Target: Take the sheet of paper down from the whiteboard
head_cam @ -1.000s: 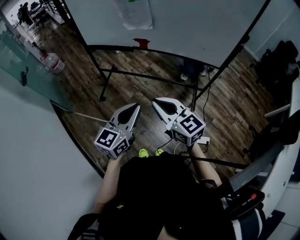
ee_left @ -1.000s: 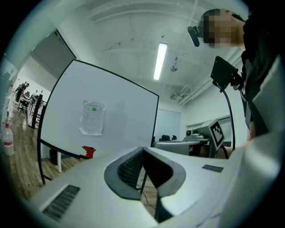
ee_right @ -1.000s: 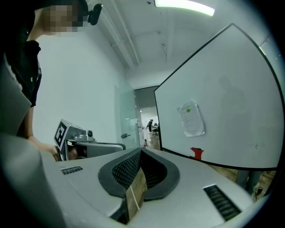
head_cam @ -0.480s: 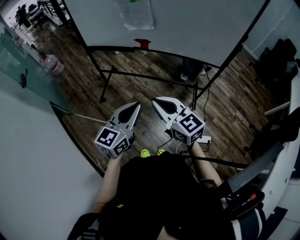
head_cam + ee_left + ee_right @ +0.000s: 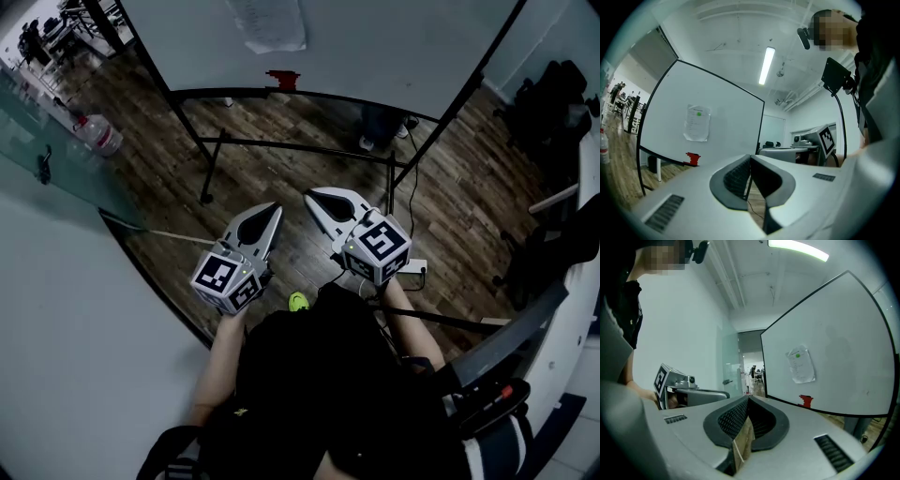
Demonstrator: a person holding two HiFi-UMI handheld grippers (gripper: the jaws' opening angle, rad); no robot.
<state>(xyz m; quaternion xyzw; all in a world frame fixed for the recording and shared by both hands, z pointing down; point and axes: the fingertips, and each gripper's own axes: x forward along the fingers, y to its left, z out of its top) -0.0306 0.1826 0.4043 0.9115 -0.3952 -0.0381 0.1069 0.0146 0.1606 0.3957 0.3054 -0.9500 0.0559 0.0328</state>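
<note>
Far left, a water bottle (image 5: pixel 98 134) stands on the wood floor (image 5: pixel 281 122) beside a glass partition (image 5: pixel 56 155). The whiteboard (image 5: pixel 394 47) on its black stand fills the top of the head view. The sheet of paper (image 5: pixel 272 23) hangs on the board's left part, slightly crumpled, a green dot near its top edge. A small red object (image 5: pixel 281 79) sits on the board's lower rail just below the sheet.

Left gripper (image 5: pixel 275 208) — jaws closed tip to tip, nothing between them, aimed toward the board and well apart from the sheet. Right gripper (image 5: pixel 309 195) just beside it — jaws likewise pressed together, empty. Dark chairs (image 5: pixel 553 103) at far right.
</note>
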